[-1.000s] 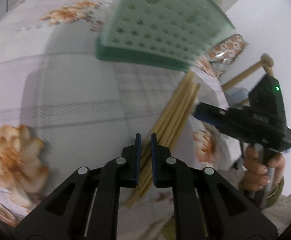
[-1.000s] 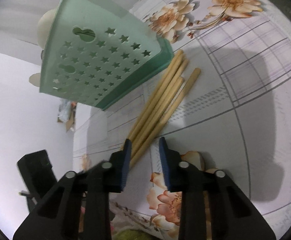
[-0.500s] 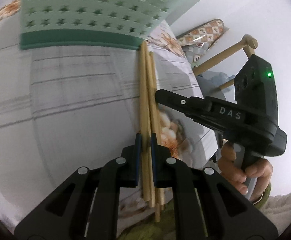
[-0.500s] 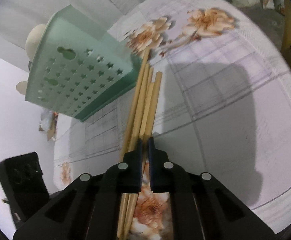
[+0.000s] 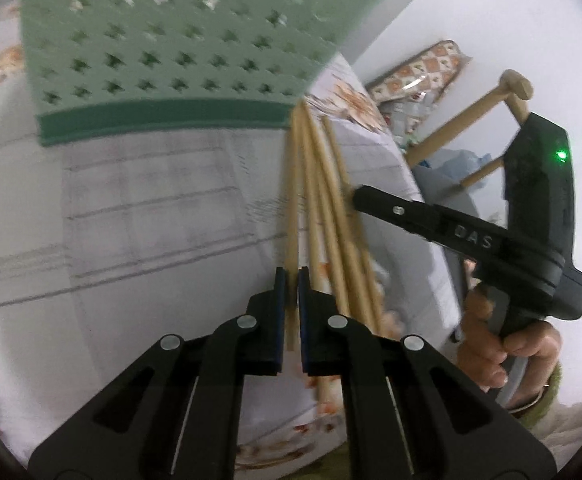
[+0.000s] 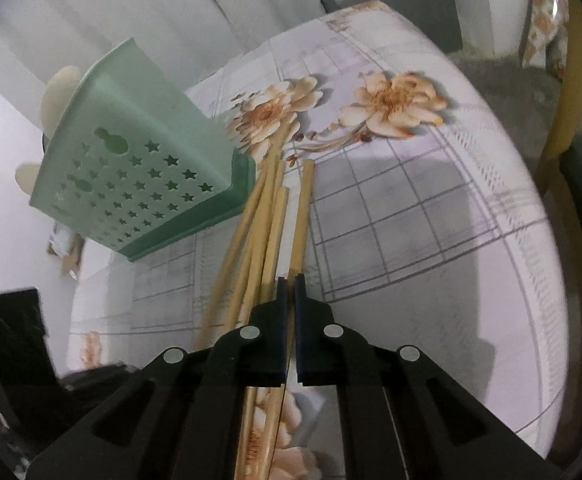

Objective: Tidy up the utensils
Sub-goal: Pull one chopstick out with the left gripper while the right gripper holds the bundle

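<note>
Several pale wooden chopsticks (image 5: 323,208) lie in a loose fan on the flowered tablecloth, far ends against a green star-punched utensil holder (image 5: 171,40). My left gripper (image 5: 291,280) is shut on one chopstick (image 5: 292,200), the leftmost of the fan. The right gripper (image 5: 361,196) comes in from the right at the fan's other side. In the right wrist view my right gripper (image 6: 290,282) is shut on the rightmost chopstick (image 6: 302,216); the others (image 6: 259,224) lie left of it, beside the holder (image 6: 139,176).
The tablecloth (image 6: 411,220) falls away at the near and right edges. A wooden chair frame (image 5: 471,116) and a patterned cushion (image 5: 415,68) stand beyond the table's right side. Cream utensils (image 6: 61,92) stick out behind the holder.
Both grippers closed on chopsticks about half a second ago and keep their hold. The bundle has spread from a tight stack into a fan. The left view has drawn closer to the holder.
</note>
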The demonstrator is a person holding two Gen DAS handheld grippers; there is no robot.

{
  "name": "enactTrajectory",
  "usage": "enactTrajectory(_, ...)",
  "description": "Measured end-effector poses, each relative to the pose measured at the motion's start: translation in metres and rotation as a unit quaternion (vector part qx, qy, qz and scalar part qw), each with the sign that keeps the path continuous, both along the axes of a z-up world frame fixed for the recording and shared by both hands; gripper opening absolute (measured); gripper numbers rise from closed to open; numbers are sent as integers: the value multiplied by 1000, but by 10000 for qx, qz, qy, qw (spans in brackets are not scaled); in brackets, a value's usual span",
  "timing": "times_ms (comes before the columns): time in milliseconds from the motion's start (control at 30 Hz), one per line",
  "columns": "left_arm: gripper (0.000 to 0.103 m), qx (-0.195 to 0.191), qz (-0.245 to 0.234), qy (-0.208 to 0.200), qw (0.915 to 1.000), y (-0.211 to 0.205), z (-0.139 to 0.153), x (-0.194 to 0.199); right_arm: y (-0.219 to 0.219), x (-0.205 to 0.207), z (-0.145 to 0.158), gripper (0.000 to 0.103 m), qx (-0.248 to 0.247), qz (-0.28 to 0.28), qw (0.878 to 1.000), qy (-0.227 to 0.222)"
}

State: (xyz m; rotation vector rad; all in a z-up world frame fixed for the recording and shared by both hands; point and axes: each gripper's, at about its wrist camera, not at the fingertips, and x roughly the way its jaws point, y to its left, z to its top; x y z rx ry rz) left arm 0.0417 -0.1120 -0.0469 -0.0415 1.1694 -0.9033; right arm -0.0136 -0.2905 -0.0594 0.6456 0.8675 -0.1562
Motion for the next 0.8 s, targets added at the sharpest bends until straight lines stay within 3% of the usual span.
enactTrajectory(200,6,367,-24,-584,9976,7,8,4,7,1,3,3,-545,120,9984,13)
enactTrajectory(467,10,766,-391,-1254,9884,-22,13,4,8,0,5,3,-668,163,9976,8)
enactTrajectory(667,6,759,-365,-1354,9872,-17,13,4,8,1,5,3,-703,173,9974,13)
enactTrajectory(800,6,977,-463,-1313,9854,-1,15,-6,7,1,5,3,-644,171,9978,23)
